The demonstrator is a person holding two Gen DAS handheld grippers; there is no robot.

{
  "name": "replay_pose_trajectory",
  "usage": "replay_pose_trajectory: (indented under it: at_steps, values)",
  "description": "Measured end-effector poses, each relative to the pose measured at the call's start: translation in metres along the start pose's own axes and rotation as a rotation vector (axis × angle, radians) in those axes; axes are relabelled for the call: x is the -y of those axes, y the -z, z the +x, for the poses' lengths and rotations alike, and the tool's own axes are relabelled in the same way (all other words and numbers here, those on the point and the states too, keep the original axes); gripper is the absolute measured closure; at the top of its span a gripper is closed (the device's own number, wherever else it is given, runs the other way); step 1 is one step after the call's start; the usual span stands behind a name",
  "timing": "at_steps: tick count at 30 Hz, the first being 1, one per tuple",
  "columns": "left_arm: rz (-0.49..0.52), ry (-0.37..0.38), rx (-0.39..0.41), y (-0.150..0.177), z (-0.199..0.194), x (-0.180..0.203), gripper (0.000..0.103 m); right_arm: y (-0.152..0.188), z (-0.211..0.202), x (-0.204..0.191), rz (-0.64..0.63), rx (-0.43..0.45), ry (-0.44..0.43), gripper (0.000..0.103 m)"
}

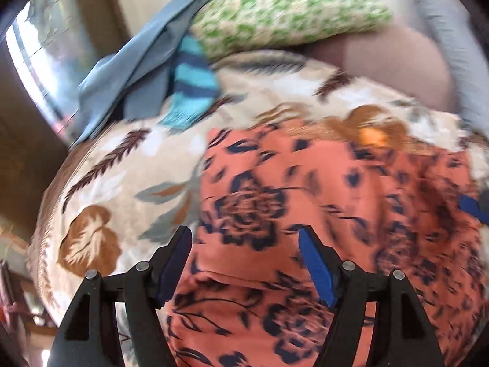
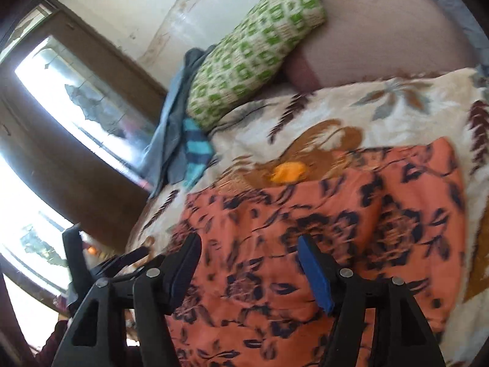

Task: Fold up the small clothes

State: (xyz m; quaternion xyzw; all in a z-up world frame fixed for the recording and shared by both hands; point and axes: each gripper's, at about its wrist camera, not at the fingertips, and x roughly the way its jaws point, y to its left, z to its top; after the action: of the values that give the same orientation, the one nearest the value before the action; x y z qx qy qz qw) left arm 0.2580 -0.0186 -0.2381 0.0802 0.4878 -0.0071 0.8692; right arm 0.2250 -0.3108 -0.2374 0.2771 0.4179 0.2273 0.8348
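my left hand-held gripper [image 1: 244, 263] hangs right over the near part of the orange floral garment [image 1: 321, 208], jaws spread, nothing pinched between the blue pads; my right hand-held gripper [image 2: 247, 267] is the same, spread and empty over the same cloth. the garment lies spread on the bed, on the cream leaf-print blanket [image 2: 397, 104], with ridges running through its middle. my judgement: before closing, i should settle each gripper on a near corner or hem, well apart from each other, and take only the top layer so the blanket does not come up with it. both views are smeared, so i would slow down first. just past the far edge sits a small yellow-orange thing [image 2: 288, 172]; the fold should stop short of it. further left lie a striped teal sock [image 2: 195, 153] and blue-grey clothes [image 1: 122, 73], then the green patterned pillow [image 2: 253, 46]
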Motion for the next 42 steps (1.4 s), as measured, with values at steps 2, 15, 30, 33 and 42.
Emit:
replay_pose_trajectory:
  at_steps: [2,15,30,33,42]
  values:
    - [-0.037,-0.005,-0.032,-0.001,0.016,-0.005,0.030,0.010,0.024,0.000,0.014,-0.044,0.046,0.035]
    - [-0.029,-0.065,0.052,0.001,0.004,0.002,0.029,-0.004,-0.101,0.109,0.437,0.299,0.450,0.059]
    - [-0.146,-0.108,-0.061,-0.058,0.075,0.024,0.022,-0.015,-0.045,0.128,0.404,0.077,0.371,0.071]
    - [-0.145,-0.132,-0.039,-0.056,0.061,0.017,0.023,-0.021,-0.054,0.112,0.324,0.124,0.362,0.069]
    - [-0.125,-0.037,-0.042,0.022,0.001,-0.030,0.023,-0.011,-0.021,0.099,0.248,-0.073,0.305,0.068]
